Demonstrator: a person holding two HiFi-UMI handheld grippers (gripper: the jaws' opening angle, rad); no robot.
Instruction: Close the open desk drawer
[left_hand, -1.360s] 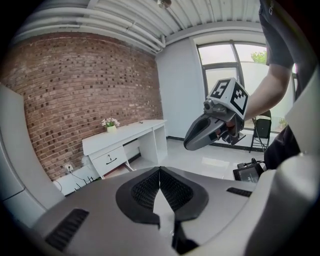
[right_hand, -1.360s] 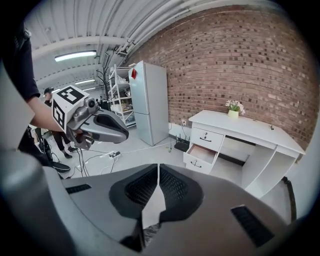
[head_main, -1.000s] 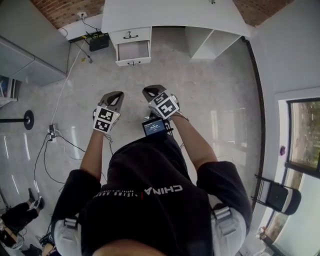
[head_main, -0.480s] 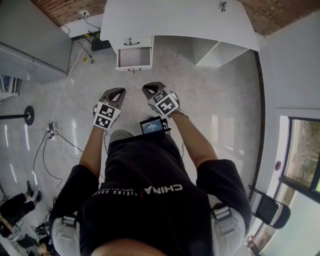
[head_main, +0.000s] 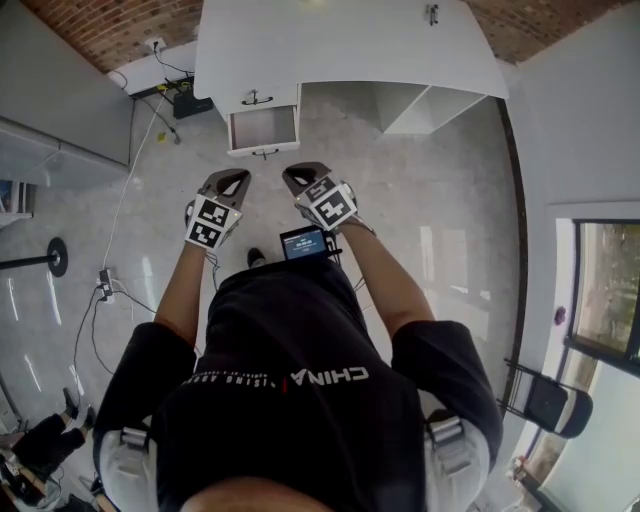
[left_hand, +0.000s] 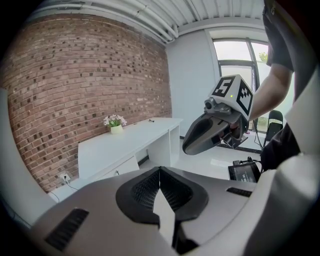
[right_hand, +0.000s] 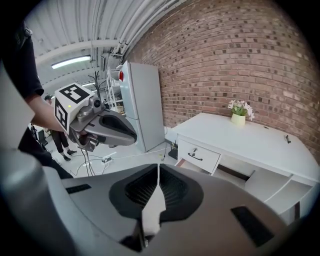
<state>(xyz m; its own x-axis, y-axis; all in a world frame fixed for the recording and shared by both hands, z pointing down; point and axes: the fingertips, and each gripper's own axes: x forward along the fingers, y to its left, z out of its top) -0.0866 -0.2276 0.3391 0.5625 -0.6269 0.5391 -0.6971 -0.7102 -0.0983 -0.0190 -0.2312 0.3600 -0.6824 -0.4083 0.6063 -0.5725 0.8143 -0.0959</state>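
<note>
The white desk (head_main: 340, 40) stands ahead by the brick wall. Its lower drawer (head_main: 263, 128) is pulled out and looks empty, with its handle (head_main: 264, 153) facing me; the drawer above (head_main: 257, 98) is closed. My left gripper (head_main: 232, 180) and right gripper (head_main: 297, 176) hang side by side in the air, short of the drawer front and touching nothing. In both gripper views the jaws meet in a line: left gripper (left_hand: 160, 171), right gripper (right_hand: 158, 168), both shut and empty. The right gripper view shows the closed drawer (right_hand: 198, 155); its own jaws hide most of the open one.
A grey cabinet (head_main: 60, 100) stands at the left, with a black box (head_main: 193, 103) and cables (head_main: 105, 270) on the floor beside the desk. The desk's right side has an open shelf bay (head_main: 420, 105). A small flower pot (right_hand: 239, 118) sits on the desk. A folding chair (head_main: 555, 400) stands at the right.
The person has stepped toward the desk, so the open drawer now lies closer to both grippers. Both grippers stay shut and side by side.
</note>
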